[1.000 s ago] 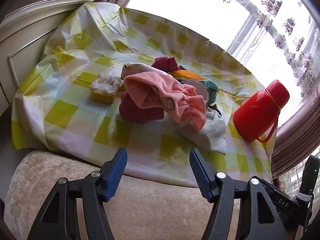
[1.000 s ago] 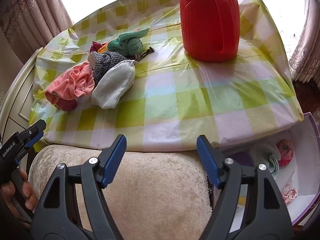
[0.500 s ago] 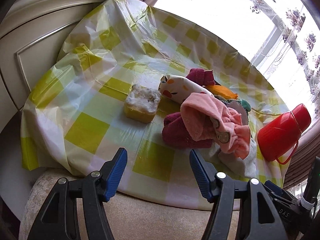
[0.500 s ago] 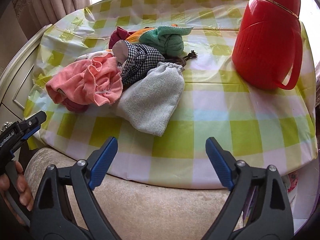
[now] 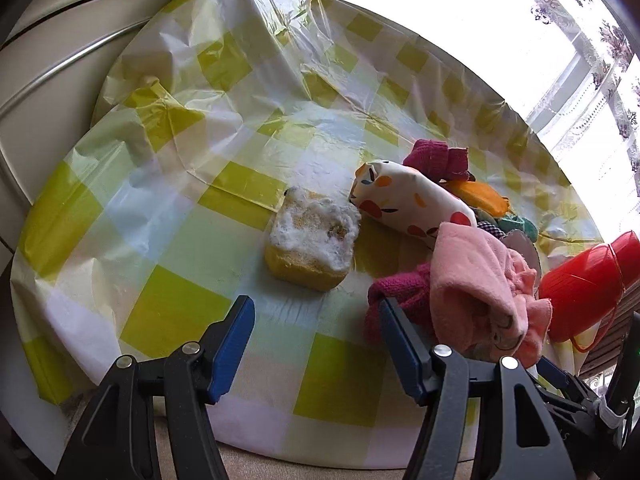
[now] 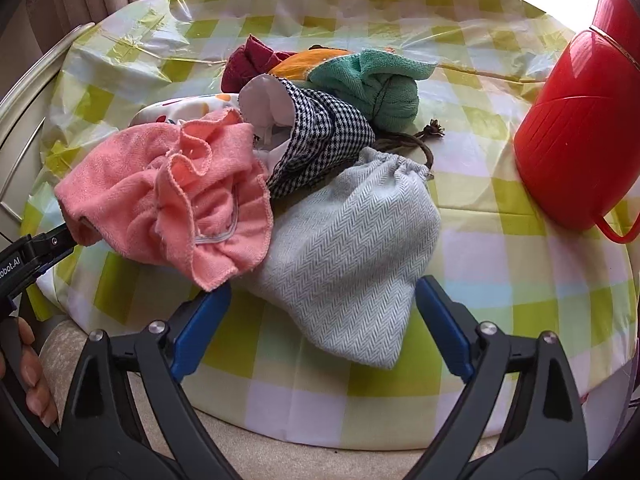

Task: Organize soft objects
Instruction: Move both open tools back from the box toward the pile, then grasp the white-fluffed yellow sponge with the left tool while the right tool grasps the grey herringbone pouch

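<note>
Bright daylight from the blown-out window; glare on the tablecloth; fisheye-curved edges, sharp focus

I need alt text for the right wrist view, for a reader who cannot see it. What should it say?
An open right gripper hovers over a grey drawstring pouch at the near edge of a pile of soft cloths on a green-checked tablecloth. A pink cloth lies left of the pouch, and a red jug stands at right.

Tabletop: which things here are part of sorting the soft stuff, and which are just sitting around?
For the job: pink towel, grey drawstring pouch, checked pouch, green cloth, maroon cloth, patterned white roll, yellow sponge.

Lying about: red jug, checked tablecloth.
</note>
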Tool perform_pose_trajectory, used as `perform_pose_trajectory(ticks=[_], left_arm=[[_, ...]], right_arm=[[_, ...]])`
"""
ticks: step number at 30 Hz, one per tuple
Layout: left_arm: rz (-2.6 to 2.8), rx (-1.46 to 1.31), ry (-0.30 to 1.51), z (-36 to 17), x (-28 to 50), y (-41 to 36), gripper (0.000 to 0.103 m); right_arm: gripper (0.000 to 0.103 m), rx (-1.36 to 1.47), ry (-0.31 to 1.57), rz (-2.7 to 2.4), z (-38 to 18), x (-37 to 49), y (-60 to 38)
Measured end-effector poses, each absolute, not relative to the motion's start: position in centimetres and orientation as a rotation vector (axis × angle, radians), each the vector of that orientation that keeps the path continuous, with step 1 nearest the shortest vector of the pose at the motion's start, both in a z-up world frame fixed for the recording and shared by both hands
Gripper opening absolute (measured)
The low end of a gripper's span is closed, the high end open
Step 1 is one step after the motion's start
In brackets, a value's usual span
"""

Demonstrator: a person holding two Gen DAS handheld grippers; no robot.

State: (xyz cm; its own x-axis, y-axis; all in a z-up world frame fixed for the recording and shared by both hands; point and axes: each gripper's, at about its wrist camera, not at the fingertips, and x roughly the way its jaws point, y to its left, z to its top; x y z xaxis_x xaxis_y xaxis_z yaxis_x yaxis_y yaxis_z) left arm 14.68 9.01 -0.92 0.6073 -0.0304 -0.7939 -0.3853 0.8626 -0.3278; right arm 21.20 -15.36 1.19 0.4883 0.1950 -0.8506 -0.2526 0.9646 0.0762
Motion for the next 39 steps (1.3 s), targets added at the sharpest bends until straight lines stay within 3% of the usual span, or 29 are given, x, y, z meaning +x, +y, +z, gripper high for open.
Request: perform_pose_trajectory(ticks=[13, 14, 15, 17, 23, 29, 34, 39], left_arm=[[0.222, -0.445, 0.950, -2.9, 19.2, 9.6, 0.065], [0.224, -0.431, 0.951, -2.9, 19.3, 9.5, 0.062], [0.222, -0.420, 0.953, -2.9, 19.5, 9.3, 0.053], [0.216, -0.409, 0.951, -2.9, 19.5, 9.1, 0.052], [0.217, -0.417, 0.939, -2.9, 19.0, 9.2, 0.048], [0.237, -0.427, 0.920, -2.5, 17.9, 9.3, 0.047], [0.241, -0.431, 0.904, -1.9, 16.7, 9.1, 0.046], [0.254, -0.444, 0.878, -1.1, 14.9, 9.0, 0.046]], right_arm=[[0.095, -0.006, 1.042, 0.198, -0.2, 24.2, -16.4], [0.095, -0.001, 1.042, 0.194, -0.2, 24.3, -16.6], [0.095, 0.003, 1.042, 0.191, -0.3, 24.4, -16.9], [0.095, 0.015, 1.045, 0.188, -0.5, 24.4, -17.3], [0.079, 0.038, 1.049, 0.194, -0.5, 24.1, -18.6], [0.072, 0.042, 1.049, 0.194, -0.4, 23.3, -19.8], [0.072, 0.044, 1.078, 0.203, -0.6, 22.1, -21.2], [0.089, 0.056, 1.081, 0.190, -0.1, 20.9, -22.8]])
